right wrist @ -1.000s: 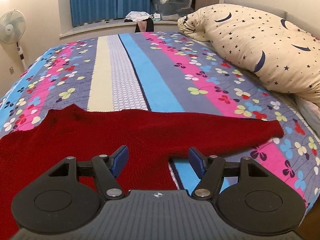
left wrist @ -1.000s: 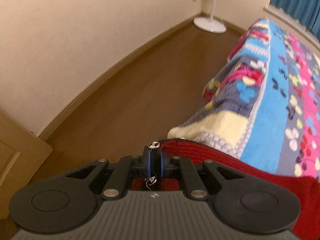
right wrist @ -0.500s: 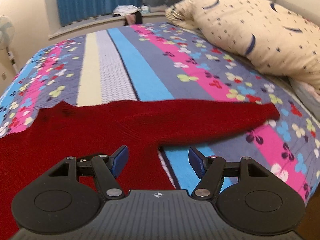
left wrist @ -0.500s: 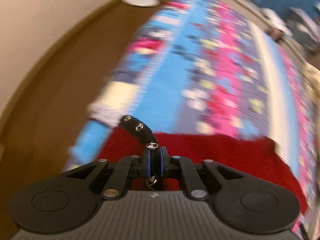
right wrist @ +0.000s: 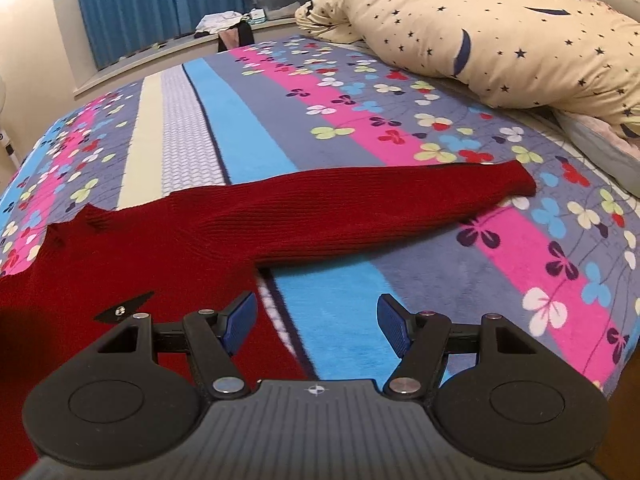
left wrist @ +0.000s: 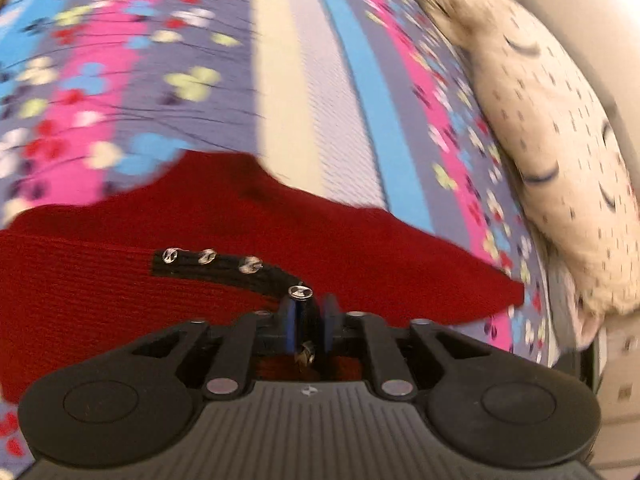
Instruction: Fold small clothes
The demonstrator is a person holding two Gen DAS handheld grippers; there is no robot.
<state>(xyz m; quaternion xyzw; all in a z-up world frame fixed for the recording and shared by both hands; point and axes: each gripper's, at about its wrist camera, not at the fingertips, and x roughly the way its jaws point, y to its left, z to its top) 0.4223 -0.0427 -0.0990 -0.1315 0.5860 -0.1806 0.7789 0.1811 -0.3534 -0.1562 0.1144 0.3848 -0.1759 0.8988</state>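
**Cuff carried across the body, one sleeve left out**

The red sweater [right wrist: 168,248] lies spread on the striped bedspread [right wrist: 328,128]. Its black buttoned cuff [left wrist: 224,270] sits between the parting blue pads of the left gripper [left wrist: 306,320], laid over the body, apparently to fold that sleeve in. The right gripper [right wrist: 316,320] hovers spread and empty at the hem. The other sleeve [right wrist: 400,200] stretches toward the starry pillow [right wrist: 500,40], which crowds that side.
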